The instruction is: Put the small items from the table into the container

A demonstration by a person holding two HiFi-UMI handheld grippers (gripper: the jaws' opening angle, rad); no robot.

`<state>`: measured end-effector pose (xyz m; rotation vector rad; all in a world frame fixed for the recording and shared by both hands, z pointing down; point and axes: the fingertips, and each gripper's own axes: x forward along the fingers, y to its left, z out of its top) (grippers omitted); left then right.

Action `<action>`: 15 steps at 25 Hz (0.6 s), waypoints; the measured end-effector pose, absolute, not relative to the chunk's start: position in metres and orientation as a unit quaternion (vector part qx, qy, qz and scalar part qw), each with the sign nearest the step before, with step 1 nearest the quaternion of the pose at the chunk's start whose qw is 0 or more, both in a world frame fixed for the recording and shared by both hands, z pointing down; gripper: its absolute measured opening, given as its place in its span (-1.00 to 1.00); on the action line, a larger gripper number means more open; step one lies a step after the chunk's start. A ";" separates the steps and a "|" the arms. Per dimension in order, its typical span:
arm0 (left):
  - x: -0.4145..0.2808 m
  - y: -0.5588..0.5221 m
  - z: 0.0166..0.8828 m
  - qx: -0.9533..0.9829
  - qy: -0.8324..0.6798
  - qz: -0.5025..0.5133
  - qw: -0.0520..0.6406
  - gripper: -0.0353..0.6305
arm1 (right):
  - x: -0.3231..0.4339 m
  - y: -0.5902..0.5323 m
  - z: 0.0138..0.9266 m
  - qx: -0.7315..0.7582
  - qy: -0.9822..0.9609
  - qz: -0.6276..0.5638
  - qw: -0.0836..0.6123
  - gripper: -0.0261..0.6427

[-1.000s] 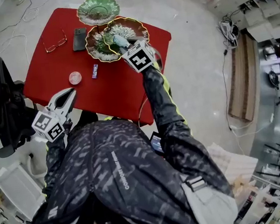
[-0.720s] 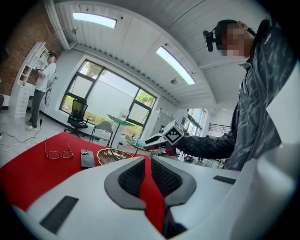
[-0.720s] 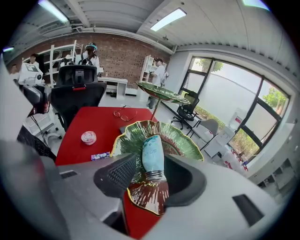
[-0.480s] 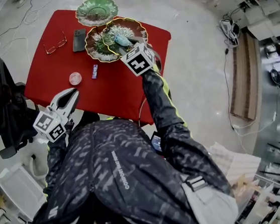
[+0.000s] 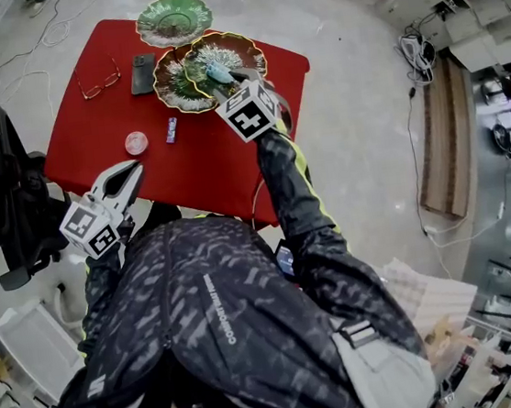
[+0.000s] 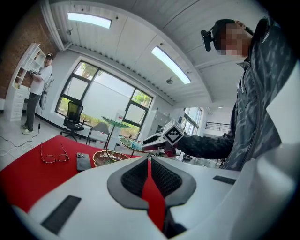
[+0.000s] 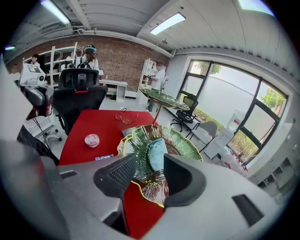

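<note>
Right gripper [image 7: 150, 168] is hovering half-open astride the tube [image 7: 156, 152] lying in the green dish [image 7: 186, 143]; a pad [image 7: 180, 176] snagging it on withdrawal risks flicking it out.

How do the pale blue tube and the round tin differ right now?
Place: the tube lies in the green leaf dish; the round tin sits on the red table.
Shape: the tube is long, on its side; the tin is flat and round.
Colour: tube pale blue, tin pink and white.
The tube's cap end is at the right gripper's open jaws; the tin is clear of it.
Both are small.
</note>
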<state>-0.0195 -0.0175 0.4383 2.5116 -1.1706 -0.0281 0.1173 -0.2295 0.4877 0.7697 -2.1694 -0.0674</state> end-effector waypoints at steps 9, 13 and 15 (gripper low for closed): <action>-0.018 -0.009 0.441 0.888 -0.417 -0.028 0.195 -0.81 | 0.099 -0.206 0.479 0.284 -0.872 -0.031 0.397 -0.40; -0.021 -0.009 0.445 0.884 -0.421 -0.032 0.199 -0.81 | 0.090 -0.200 0.483 0.273 -0.875 -0.033 0.399 -0.40; -0.023 -0.008 0.447 0.883 -0.423 -0.033 0.201 -0.81 | 0.084 -0.196 0.484 0.266 -0.877 -0.033 0.399 -0.40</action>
